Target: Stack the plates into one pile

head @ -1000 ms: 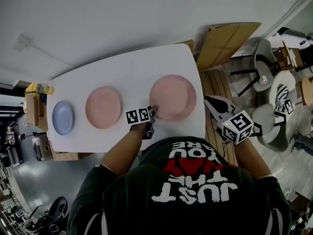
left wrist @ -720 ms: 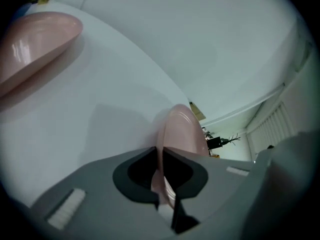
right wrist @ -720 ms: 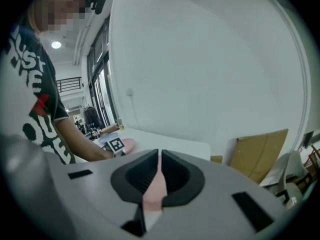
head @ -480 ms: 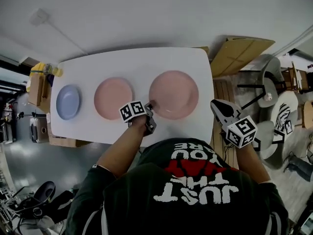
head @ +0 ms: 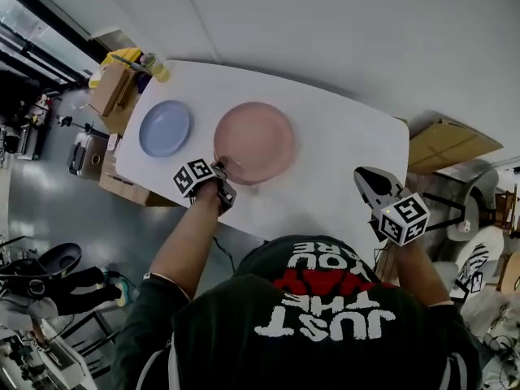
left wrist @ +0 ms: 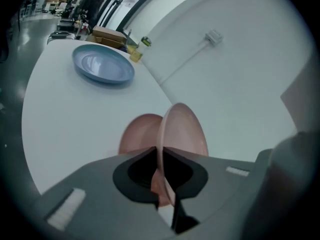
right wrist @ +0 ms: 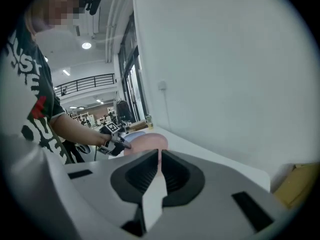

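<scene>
My left gripper [head: 221,167] is shut on the near rim of the large pink plate [head: 254,141]. It holds that plate over the smaller pink plate, which the head view hides. The left gripper view shows the held plate [left wrist: 183,132] edge-on between the jaws of the left gripper [left wrist: 161,171], with the smaller pink plate [left wrist: 139,134] just under it on the white table [head: 345,157]. Left of them lies a small blue plate [head: 166,128], also seen as the blue plate [left wrist: 103,64]. My right gripper [head: 371,185] hangs shut and empty off the table's right front corner, its jaws [right wrist: 157,170] together.
Cardboard boxes and a yellow bottle [head: 154,67] stand at the table's far left end. A tilted cardboard sheet [head: 453,145] leans beyond the right end. A white wall runs along the far side. A shelf with gear [head: 84,153] sits by the left front.
The left gripper has shut on the large pink plate's rim and carried it leftward over the smaller pink plate. The right gripper has stayed by the right front corner.
</scene>
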`<state>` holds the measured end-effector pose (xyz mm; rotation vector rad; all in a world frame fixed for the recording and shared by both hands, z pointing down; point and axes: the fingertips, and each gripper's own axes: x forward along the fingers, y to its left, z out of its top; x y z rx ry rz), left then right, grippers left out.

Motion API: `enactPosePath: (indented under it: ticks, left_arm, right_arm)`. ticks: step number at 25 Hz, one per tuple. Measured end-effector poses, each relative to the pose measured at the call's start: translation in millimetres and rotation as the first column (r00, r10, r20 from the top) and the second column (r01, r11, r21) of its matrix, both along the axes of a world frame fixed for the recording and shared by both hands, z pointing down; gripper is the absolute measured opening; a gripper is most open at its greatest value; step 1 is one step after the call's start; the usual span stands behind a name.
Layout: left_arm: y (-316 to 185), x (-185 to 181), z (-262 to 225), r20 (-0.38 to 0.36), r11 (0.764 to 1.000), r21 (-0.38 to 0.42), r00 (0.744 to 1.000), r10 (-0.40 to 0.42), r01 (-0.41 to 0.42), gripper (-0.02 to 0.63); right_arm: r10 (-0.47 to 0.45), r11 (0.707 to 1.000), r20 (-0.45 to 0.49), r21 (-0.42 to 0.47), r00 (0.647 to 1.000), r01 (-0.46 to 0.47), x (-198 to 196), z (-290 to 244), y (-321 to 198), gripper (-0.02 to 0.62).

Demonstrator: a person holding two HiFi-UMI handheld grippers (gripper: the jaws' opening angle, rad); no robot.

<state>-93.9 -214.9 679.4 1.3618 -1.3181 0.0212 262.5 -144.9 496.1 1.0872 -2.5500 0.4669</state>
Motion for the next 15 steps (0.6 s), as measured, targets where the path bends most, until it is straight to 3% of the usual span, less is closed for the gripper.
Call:
enactPosePath:
  ticks: [4,8,13,15]
  left_arm:
    - [-1.1,-31.1,23.9,0.021,0.998,-0.05,1.0,-0.023,0.024,0.029]
    - [4.3,-34.8,43.7,0.007,0.995,-0.1,1.0,-0.012,0.013,0.031]
    - [-0.9,-31.0,46.3,0.137,0.989,-0.1,0.983,0.12,-0.107,0.035]
    - [-0.9,-24.5,43.4,0.17,0.982,-0.1,0.969,0.178,-0.163,0.095]
  right_arm:
    - [-0.03,0.999,-0.013,-0.013,0.999,0.03,-28.7,3.2,-8.6,0.008]
    - [-0.014,1.0,-0.029,-0.028,0.999,0.013,-33.4,6.8,-6.8,0.008]
    - [0.024,0.999,-0.032,-0.037,0.999,-0.025,-19.1,9.4,-5.7,0.008]
    - [0.034,0.999,-0.029,-0.035,0.999,-0.035,-11.2,8.8,-2.7,0.008]
